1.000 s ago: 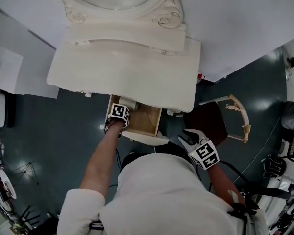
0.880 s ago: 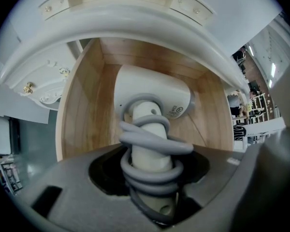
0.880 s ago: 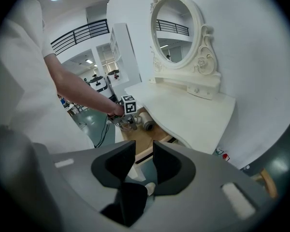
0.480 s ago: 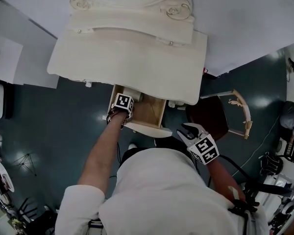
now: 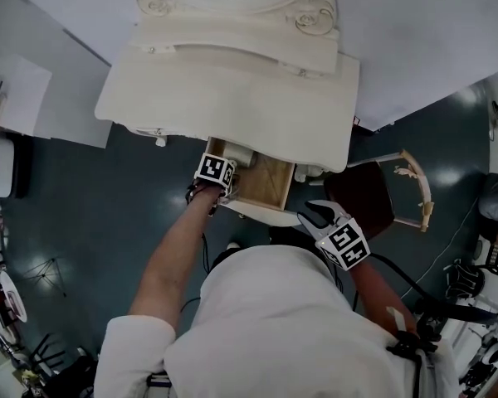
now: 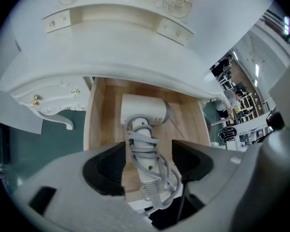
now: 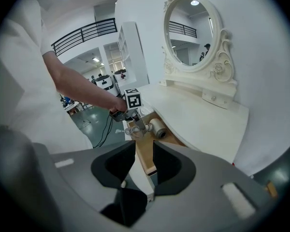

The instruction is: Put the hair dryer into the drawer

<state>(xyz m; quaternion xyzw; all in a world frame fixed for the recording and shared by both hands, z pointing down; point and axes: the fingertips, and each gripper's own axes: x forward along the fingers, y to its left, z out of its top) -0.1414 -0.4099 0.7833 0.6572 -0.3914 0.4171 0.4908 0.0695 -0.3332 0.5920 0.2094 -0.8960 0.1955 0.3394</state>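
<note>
The white hair dryer (image 6: 143,114), its grey cord wound round the handle, lies in the open wooden drawer (image 6: 99,124) of the dressing table. My left gripper (image 6: 147,151) hangs just above it and points steeply down. Its jaws have just been opening and stand wide, the handle below the gap with neither pad touching it. The head view has the left gripper (image 5: 228,191) at the left end of the drawer (image 5: 270,185), with the hair dryer (image 5: 239,157) at the back. My right gripper (image 5: 314,215) is open and empty near the drawer front, facing the hair dryer (image 7: 153,127).
The cream dressing table (image 5: 232,89) overhangs the drawer, with an oval mirror (image 7: 191,33) at its back. A dark-seated chair (image 5: 365,199) stands to the right of the drawer. Cables and equipment (image 5: 469,280) lie on the floor at the far right.
My left hand has lifted a little above the drawer. My right gripper has moved closer to the drawer front. The head view has shifted slightly.
</note>
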